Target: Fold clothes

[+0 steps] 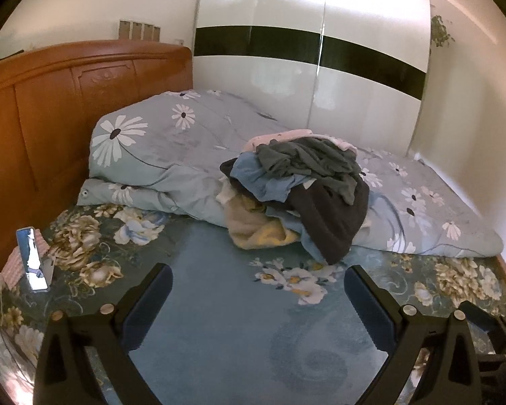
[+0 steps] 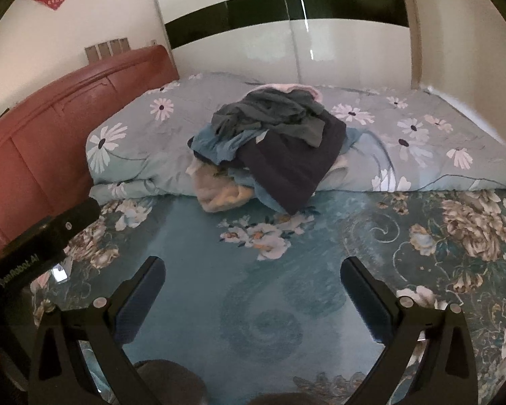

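A heap of unfolded clothes (image 1: 300, 189) lies on the bed against a folded quilt: a grey-green garment on top, light blue and dark navy pieces below, a yellow-beige one at the front. The heap also shows in the right wrist view (image 2: 270, 145). My left gripper (image 1: 258, 280) is open and empty, held above the teal sheet short of the heap. My right gripper (image 2: 253, 273) is open and empty, also short of the heap. The left gripper's body (image 2: 44, 239) shows at the right view's left edge.
A daisy-print quilt (image 1: 172, 155) lies folded across the bed behind the clothes. A teal floral bedsheet (image 1: 226, 320) covers the near part. A phone (image 1: 32, 258) rests on a pink item at the left. A wooden headboard (image 1: 50, 108) stands left; a white wardrobe (image 1: 303, 67) stands behind.
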The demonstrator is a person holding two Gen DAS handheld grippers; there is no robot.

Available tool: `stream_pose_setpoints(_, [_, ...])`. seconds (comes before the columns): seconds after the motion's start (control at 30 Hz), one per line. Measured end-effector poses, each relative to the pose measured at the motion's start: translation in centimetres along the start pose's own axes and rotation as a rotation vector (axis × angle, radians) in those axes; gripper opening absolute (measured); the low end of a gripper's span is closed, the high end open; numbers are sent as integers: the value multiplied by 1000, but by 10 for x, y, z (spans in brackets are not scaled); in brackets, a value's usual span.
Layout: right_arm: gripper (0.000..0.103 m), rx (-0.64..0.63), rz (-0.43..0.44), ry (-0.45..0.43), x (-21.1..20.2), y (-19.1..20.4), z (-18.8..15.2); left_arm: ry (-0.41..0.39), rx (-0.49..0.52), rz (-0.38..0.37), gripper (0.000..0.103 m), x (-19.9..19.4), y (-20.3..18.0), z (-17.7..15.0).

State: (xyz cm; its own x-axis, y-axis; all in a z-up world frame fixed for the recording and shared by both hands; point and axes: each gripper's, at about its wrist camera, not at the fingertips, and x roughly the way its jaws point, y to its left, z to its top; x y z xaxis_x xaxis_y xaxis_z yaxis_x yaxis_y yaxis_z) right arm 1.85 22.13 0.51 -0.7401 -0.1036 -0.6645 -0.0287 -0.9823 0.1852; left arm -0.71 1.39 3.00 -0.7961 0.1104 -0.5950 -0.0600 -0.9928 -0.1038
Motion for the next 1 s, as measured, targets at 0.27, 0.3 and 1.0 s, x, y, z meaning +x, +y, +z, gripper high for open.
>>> stream_pose_setpoints(0.27, [103,-2,6,55,30,0,5,23,12,13,103,25,6,4])
stream_pose_setpoints(0.3, [103,-1,7,60,33,-1,6,27,9,13,103,29,8,5])
stream_pose_setpoints(1.0, [103,-130,-42,44,152,-24,122,102,-17,33,103,128,35,18])
